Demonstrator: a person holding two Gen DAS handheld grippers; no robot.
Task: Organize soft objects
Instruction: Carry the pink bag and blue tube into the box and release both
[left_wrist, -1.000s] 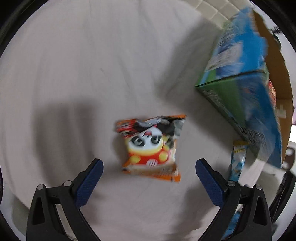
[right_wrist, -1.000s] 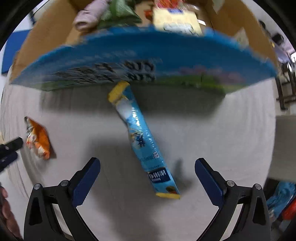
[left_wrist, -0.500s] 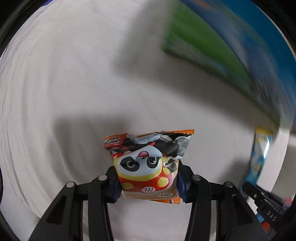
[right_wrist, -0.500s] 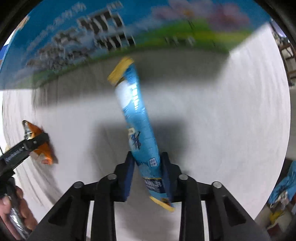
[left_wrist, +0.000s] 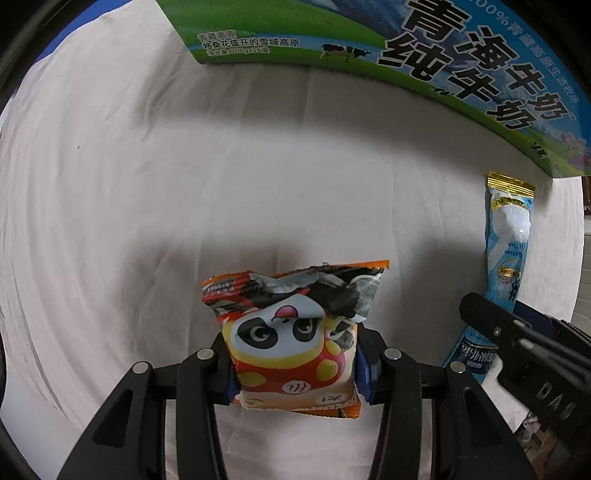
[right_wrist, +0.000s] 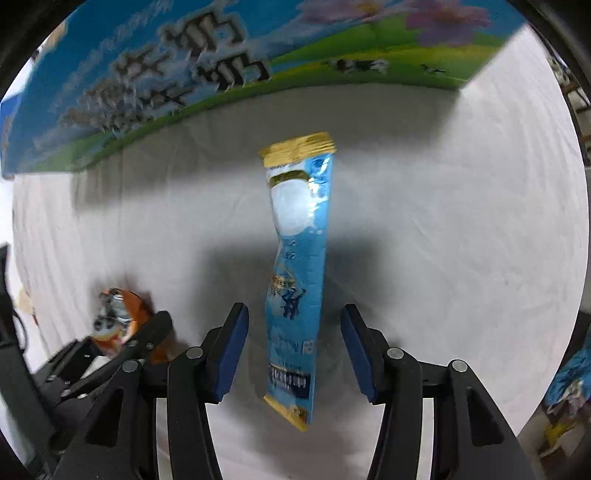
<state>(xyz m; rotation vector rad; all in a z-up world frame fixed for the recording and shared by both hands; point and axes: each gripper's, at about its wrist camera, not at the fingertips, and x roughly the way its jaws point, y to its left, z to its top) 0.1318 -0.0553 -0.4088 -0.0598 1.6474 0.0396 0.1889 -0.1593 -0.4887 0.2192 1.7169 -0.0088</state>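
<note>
The left gripper (left_wrist: 293, 369) fingers clamp the panda snack packet (left_wrist: 295, 341), while the right gripper (right_wrist: 293, 356) fingers stand apart, the blue stick pouch (right_wrist: 299, 273) between them untouched.

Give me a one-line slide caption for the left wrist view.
Left tongs clamp a panda snack packet above the white cloth, beside a blue stick pouch and milk carton box.

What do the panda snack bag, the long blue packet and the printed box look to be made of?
Panda snack bag: glossy plastic film, crinkled, with crimped end seals.
Long blue packet: shiny plastic or foil laminate, with glare streaks and gold crimped ends.
Printed box: likely printed cardboard, with flat, stiff faces and a straight edge.
</note>
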